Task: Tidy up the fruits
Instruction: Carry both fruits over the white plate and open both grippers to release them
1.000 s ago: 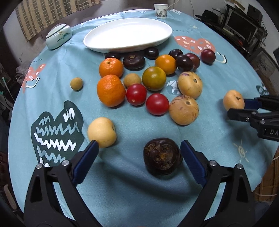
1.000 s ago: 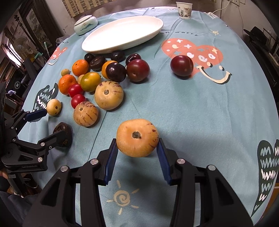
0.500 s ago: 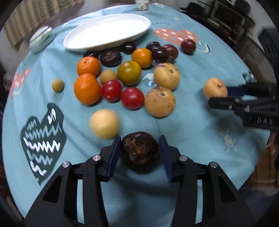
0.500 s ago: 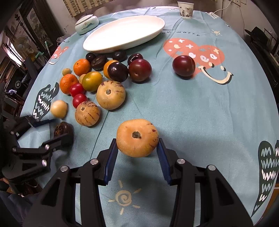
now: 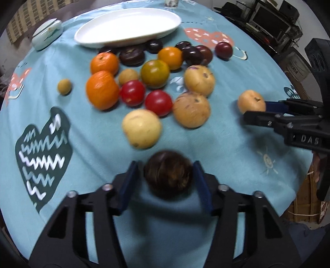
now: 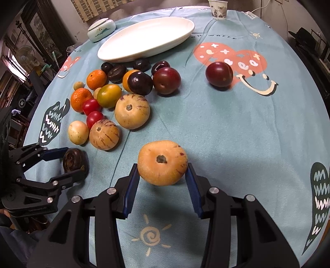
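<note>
A dark brown wrinkled fruit (image 5: 168, 175) sits between the pads of my left gripper (image 5: 165, 165), low on the teal tablecloth. The jaws are opening slightly, and the pads still rest against its sides. The right wrist view shows that same gripper (image 6: 73, 162) clamped around the dark fruit (image 6: 72, 158). My right gripper (image 6: 162, 166) is shut on an orange-tan round fruit (image 6: 162, 162). The white oval plate (image 5: 127, 24) lies bare at the far side. In front of it sits a cluster of oranges (image 5: 102, 89), tomatoes (image 5: 158, 102), plums (image 6: 166, 80) and striped fruits (image 6: 132, 110).
A pale yellow fruit (image 5: 141, 127) lies just ahead of the left fingers. One plum (image 6: 219, 74) sits alone on the pink heart print. A lidded ceramic jar (image 6: 101, 28) and a paper cup (image 6: 218, 9) stand at the far edge. A small brown fruit (image 5: 64, 86) lies apart on the left.
The left jaws went from wide open to closed around the dark fruit. The pale yellow fruit rolled a little toward the striped fruit. The right gripper and its fruit stayed put.
</note>
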`<state>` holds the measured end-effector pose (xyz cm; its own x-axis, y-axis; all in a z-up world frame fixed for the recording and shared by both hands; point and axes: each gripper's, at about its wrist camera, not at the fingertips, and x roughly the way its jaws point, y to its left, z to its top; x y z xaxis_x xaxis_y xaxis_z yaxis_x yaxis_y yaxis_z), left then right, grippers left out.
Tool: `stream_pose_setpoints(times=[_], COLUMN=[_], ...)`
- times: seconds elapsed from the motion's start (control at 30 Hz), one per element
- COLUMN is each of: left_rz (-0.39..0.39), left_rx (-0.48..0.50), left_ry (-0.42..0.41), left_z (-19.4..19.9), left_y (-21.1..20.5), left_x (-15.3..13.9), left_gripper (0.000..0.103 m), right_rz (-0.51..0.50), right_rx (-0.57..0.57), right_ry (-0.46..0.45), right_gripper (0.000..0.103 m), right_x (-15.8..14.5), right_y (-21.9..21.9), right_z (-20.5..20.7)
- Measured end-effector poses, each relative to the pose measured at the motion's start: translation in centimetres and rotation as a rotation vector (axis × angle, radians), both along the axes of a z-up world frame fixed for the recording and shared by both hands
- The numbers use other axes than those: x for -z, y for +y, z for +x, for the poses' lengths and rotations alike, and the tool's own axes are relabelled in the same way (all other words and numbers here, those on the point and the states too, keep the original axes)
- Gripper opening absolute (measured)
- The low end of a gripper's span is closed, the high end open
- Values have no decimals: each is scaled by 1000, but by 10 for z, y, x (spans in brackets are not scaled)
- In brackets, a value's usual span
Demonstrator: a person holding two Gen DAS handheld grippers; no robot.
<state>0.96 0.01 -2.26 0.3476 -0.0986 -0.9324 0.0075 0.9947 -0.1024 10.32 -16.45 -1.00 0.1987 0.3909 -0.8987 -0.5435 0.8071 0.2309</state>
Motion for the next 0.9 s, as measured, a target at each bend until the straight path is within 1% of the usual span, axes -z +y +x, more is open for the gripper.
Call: stream_pose_setpoints(times=[0.07,0.23,0.33,0.47,0.57,0.63,0.7,0.8,0.83,0.9], left_rz=[5,-10,-4,-7,-10,15,34,66,71,86], left_rx=[-11,7,21,9,-15,-21,-30,-65,-76,-106], left_ry=[0,3,-15,-66,-129,-175,-206,-250,-260,-259], left_z=[5,6,3,8,23,40,61,91,100,122], left_y=[0,0,1,10,22,29,37,44,47,52], left_x=[1,-4,-17,-45,-75,-95,-111,-129,-133,-135], left_gripper=[47,46,46,47,47,47,47,47,47,47], right_rz=[3,0,4,39,60,91,110,139,134,138], right_rx=[-5,-17,-22,-12,-12,-7,-10,-9,-10,-14], right_ry=[-3,-7,-14,-22,-55,-65,-99,-153,-166,-186], right_gripper=[46,46,46,46,46,46,46,46,46,46], right_x=[-1,-5,-9,-20,-34,-44,-58,-82,-87,-97], right_y=[0,0,1,3,10,14,20,30,35,42], right_z=[-1,-2,-2,3,9,14,21,37,43,57])
